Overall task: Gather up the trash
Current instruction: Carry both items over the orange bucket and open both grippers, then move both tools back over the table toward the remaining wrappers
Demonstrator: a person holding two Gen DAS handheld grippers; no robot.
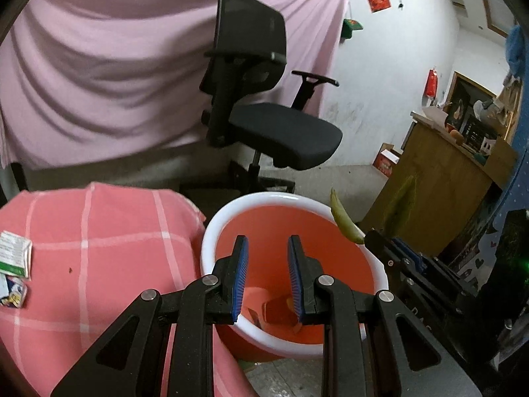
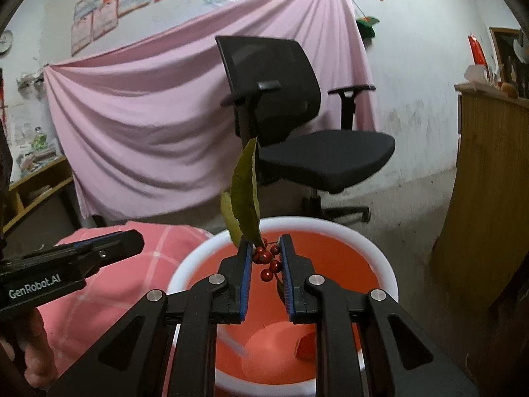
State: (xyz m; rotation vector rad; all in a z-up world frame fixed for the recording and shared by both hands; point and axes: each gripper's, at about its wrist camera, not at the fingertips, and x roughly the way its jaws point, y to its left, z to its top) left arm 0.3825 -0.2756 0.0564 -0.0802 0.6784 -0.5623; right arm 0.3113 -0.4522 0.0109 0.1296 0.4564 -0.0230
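Observation:
An orange bin with a white rim stands on the floor beside a pink checked cushion. My right gripper is shut on a sprig with red berries and green leaves, held over the bin. The leaves and the right gripper show at the right of the left wrist view. My left gripper is open and empty above the bin. Some scraps lie at the bin's bottom. Paper wrappers lie on the cushion's left side.
A black office chair stands behind the bin before a pink hanging sheet. A wooden cabinet stands at the right. The left gripper's body shows at the left of the right wrist view.

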